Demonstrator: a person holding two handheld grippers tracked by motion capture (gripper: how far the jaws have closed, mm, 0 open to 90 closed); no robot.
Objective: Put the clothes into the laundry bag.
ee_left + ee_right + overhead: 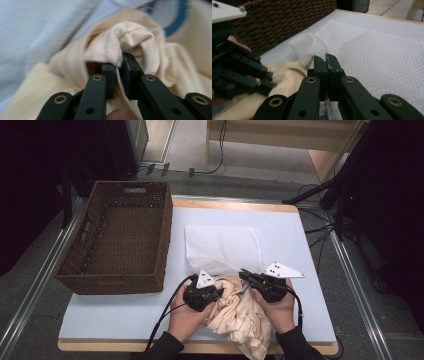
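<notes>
Mesh bag [222,247]: flat mid-table, edge pinched in your closed right gripper [327,58]. Left gripper [119,65] clamps cream garment [240,317]. Lift bag's edge higher, feed cloth under.

You stand at a worktop [125,320] with a pale blue top and wooden edge. Metal rails [35,285] flank it over grey floor [365,285]. Beyond it, you see black cables [215,167] trailing past light wooden furniture [280,140]; both sides lie dark.
</notes>
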